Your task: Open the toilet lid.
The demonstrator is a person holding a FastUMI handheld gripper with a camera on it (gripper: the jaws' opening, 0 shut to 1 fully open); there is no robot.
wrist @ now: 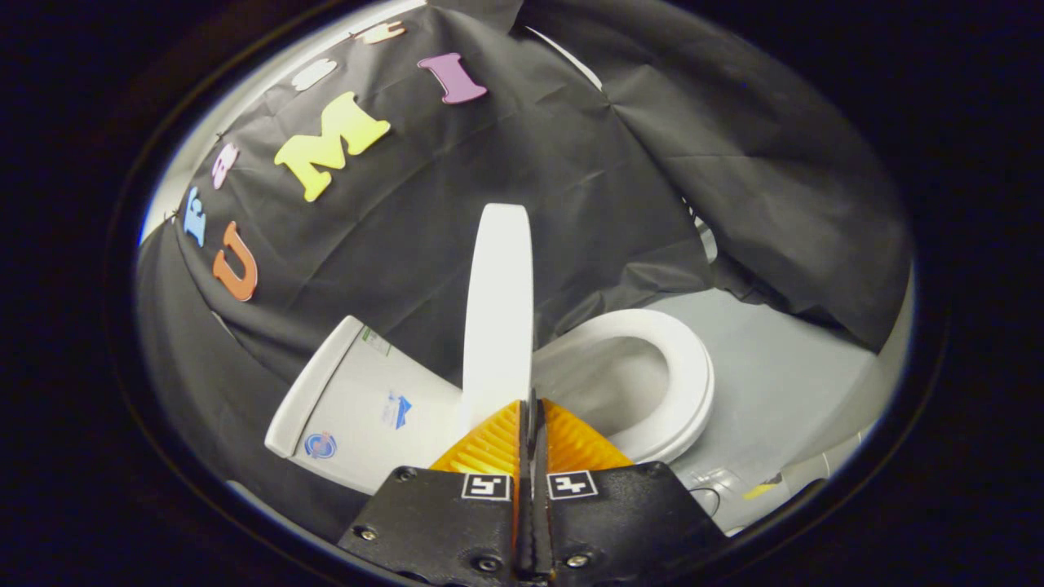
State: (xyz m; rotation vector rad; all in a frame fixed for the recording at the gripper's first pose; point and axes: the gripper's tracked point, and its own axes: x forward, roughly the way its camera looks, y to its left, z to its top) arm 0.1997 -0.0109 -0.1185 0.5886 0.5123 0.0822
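The white toilet lid [497, 310] stands raised off the seat and I see it edge-on, rising straight ahead of my fingertips. The white seat ring [681, 383] lies uncovered to the lid's right, with the bowl [608, 387] open inside it. My gripper [530, 405] is shut, its two fingers pressed together with no gap. The tips sit against the lid's near edge, by its right side. Nothing shows between the fingers, and the lid's lowest part is hidden behind them.
The white tank [359, 399] with small stickers lies left of the lid, against the black cloth wall [506, 163]. Grey floor [783, 367] spreads beyond the seat. A clear wrapper and a yellow scrap [758, 491] lie on the floor near the bowl's base.
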